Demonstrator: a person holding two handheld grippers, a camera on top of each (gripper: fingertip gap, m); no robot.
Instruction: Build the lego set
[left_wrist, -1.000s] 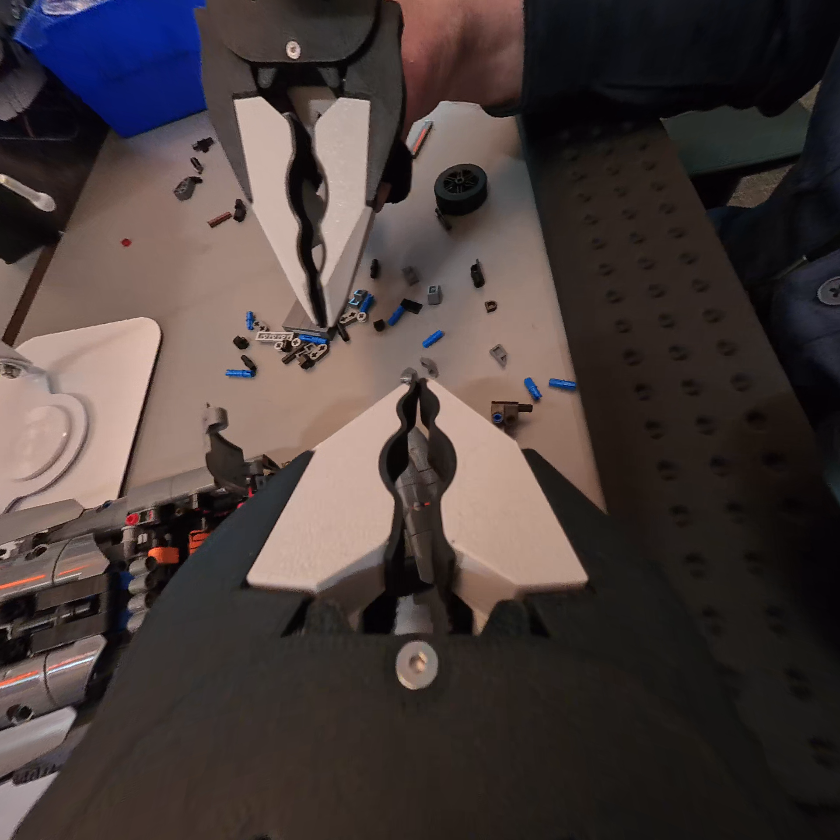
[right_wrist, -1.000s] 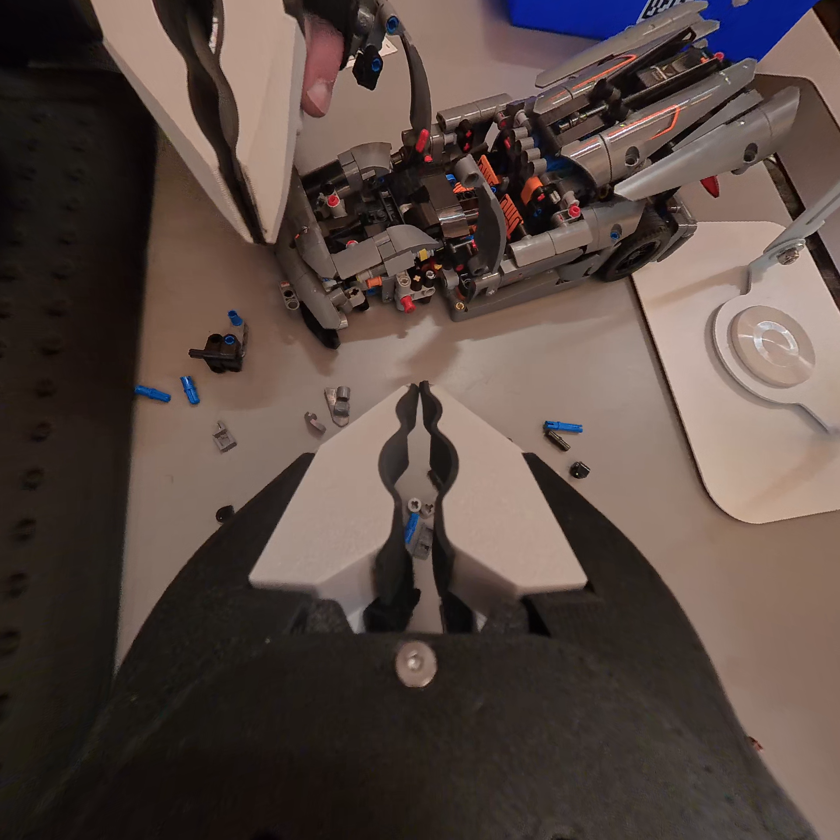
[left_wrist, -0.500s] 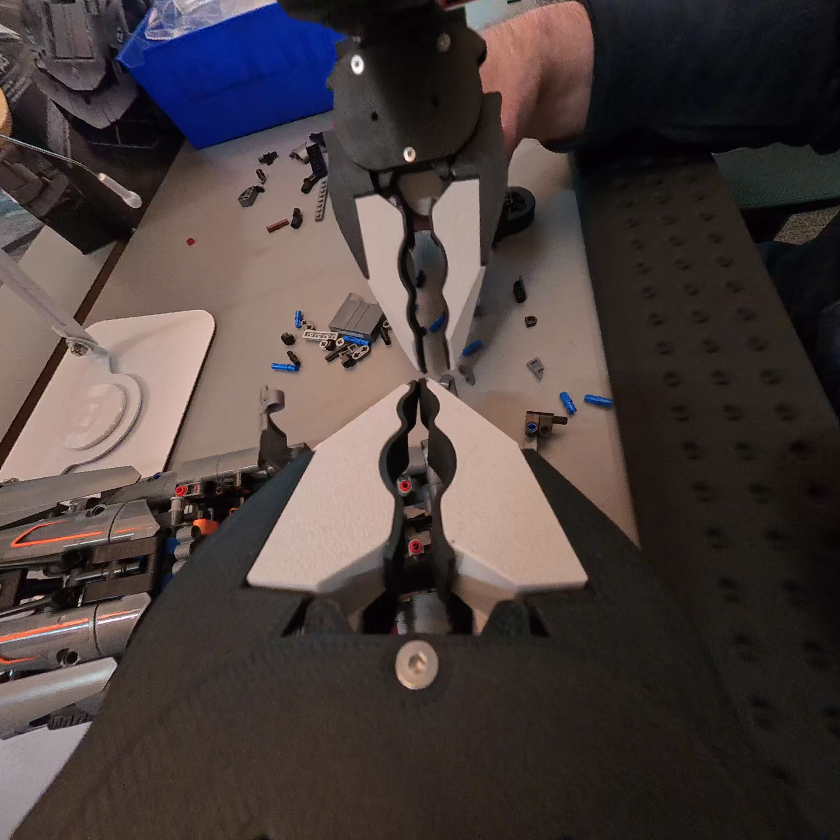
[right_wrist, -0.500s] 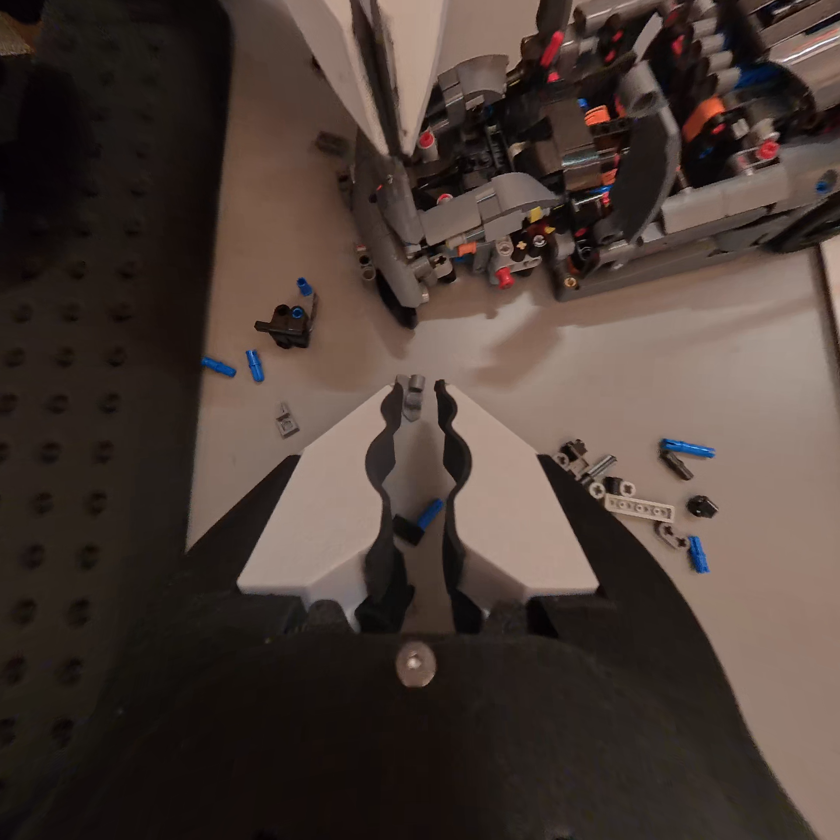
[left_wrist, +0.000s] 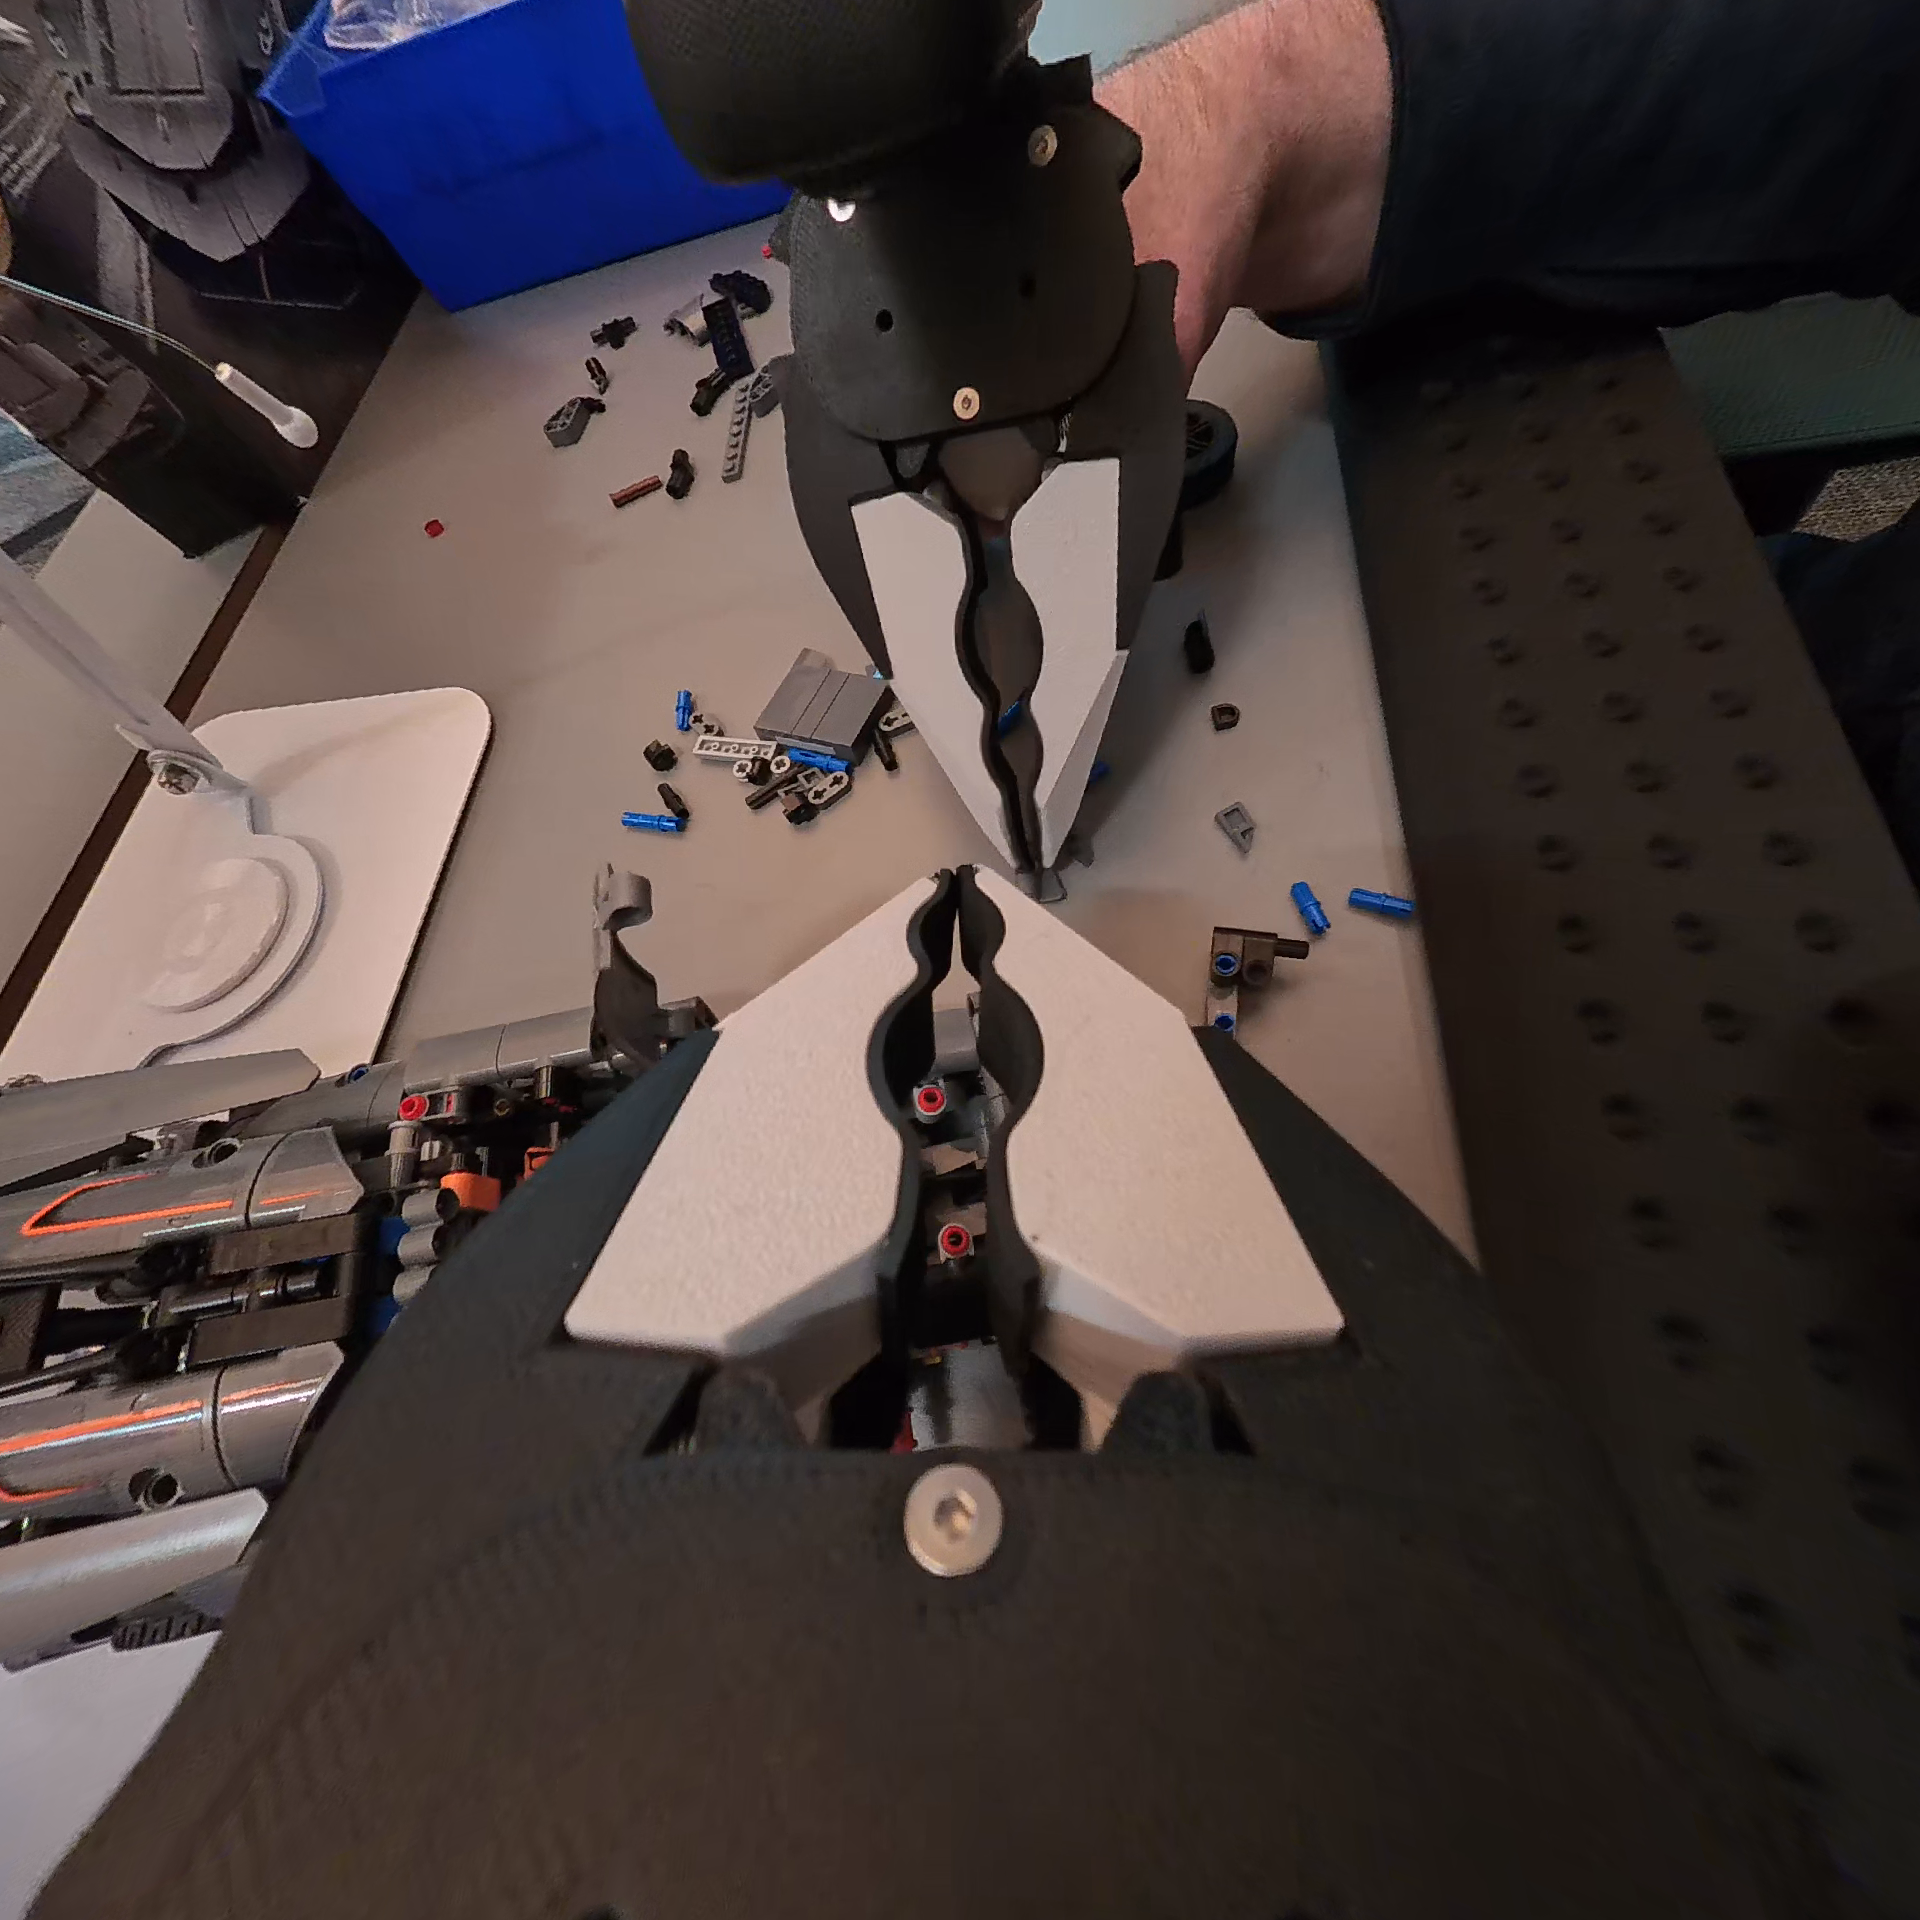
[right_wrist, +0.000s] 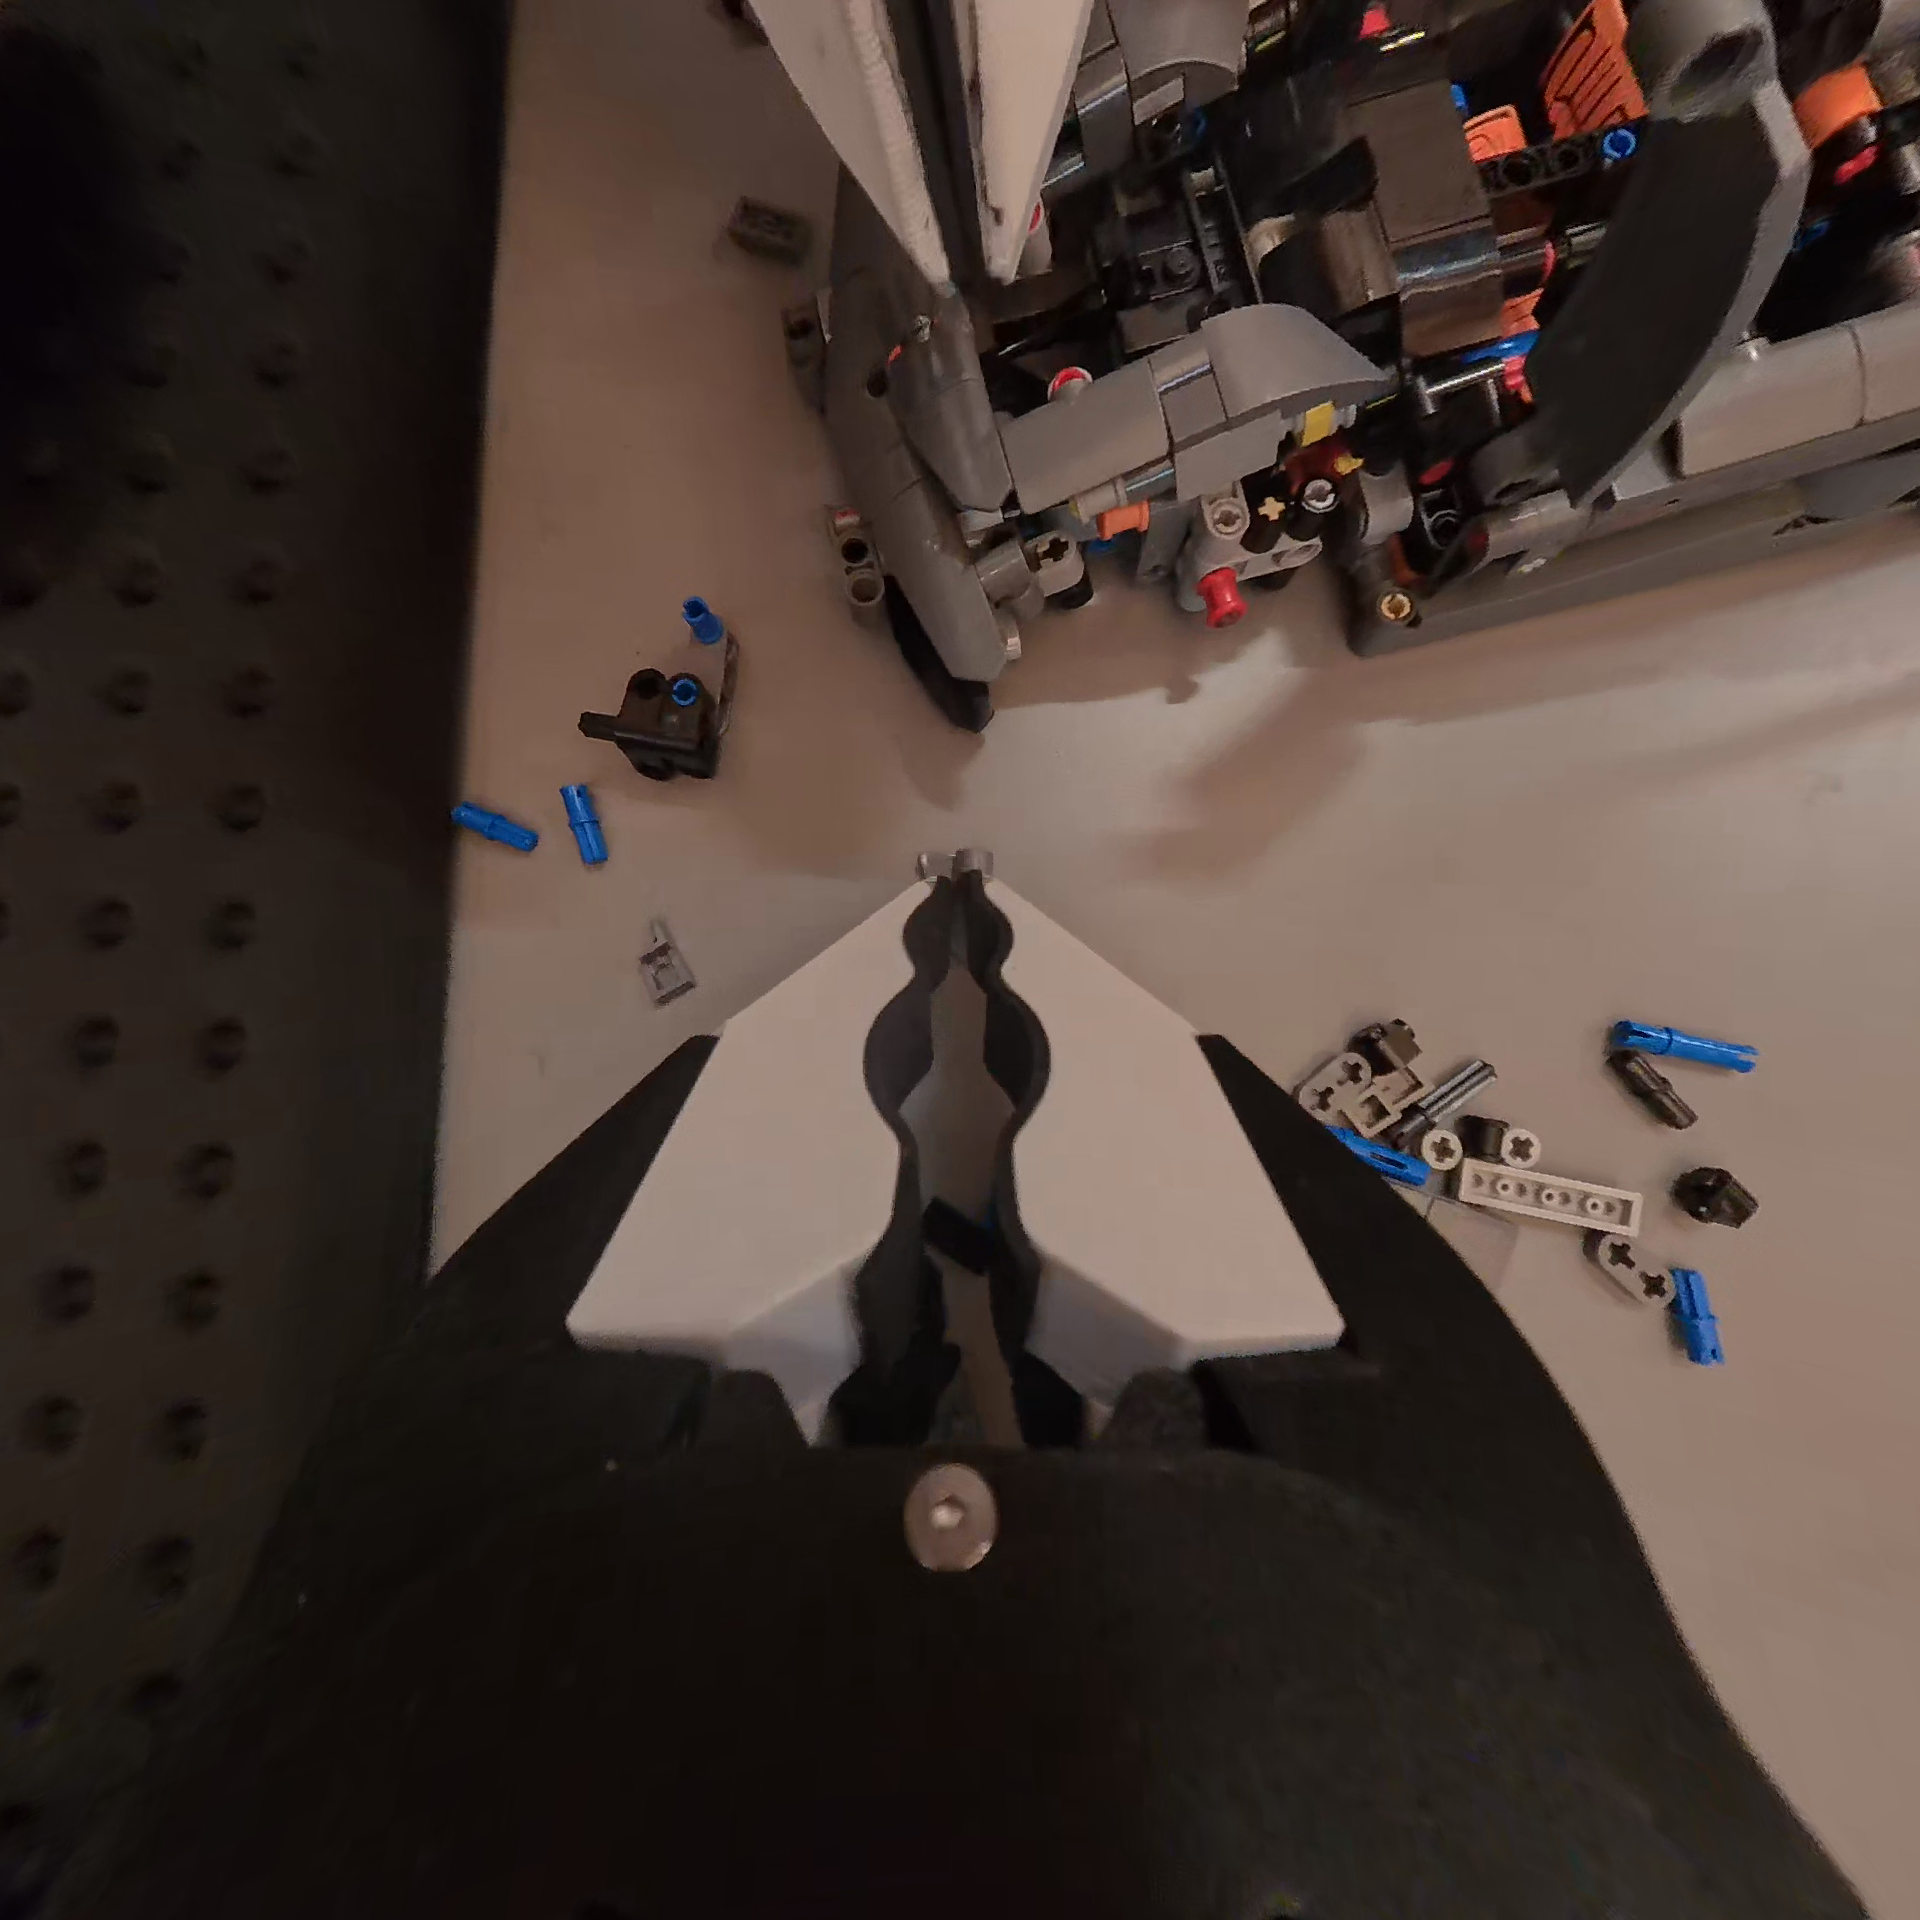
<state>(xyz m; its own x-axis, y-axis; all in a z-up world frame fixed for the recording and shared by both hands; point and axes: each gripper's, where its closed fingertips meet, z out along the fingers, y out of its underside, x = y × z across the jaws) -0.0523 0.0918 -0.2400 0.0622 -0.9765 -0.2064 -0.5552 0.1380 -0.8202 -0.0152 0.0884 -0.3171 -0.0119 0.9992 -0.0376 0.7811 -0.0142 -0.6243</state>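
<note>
Two grippers, right gripper (right_wrist: 956, 883) (fingers closed) pinching grey piece (right_wrist: 958, 862)

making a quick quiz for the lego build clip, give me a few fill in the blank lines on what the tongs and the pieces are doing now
1. The right tongs pinch a small ____ piece at their tips.
2. The left tongs are shut above the front of the lego ____.
3. The storage bin at the far end of the table is ____.
4. The loose black wheel lies behind the ____ tongs.

Missing words: grey; car; blue; right
</note>
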